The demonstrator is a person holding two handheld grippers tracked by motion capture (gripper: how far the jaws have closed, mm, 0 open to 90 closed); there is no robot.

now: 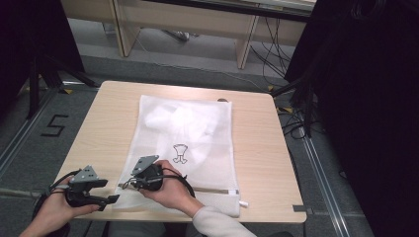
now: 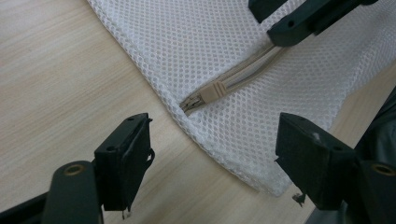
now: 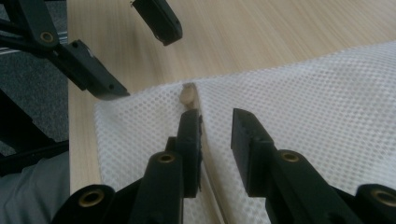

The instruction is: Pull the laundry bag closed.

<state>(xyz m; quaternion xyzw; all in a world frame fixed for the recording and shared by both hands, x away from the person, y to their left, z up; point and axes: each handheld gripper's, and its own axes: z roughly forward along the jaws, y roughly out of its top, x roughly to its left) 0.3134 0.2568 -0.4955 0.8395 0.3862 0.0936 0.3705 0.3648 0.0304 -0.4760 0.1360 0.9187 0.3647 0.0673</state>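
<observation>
A white mesh laundry bag [image 1: 185, 148] is laid flat at desk centre, its beige zipper pull [image 2: 211, 91] at the lower-left corner. The right tool [image 3: 215, 126] straddles the zipper, seemingly unclamped; the left tool [image 2: 212, 144] is spread nearby. Zipping is judged unfinished.

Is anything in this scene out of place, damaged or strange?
Nothing stands out. The white mesh laundry bag lies flat on the table, only slightly crooked to its edges, its mesh intact. The zipper pull sits at the zipper's end near the bag's corner.
</observation>
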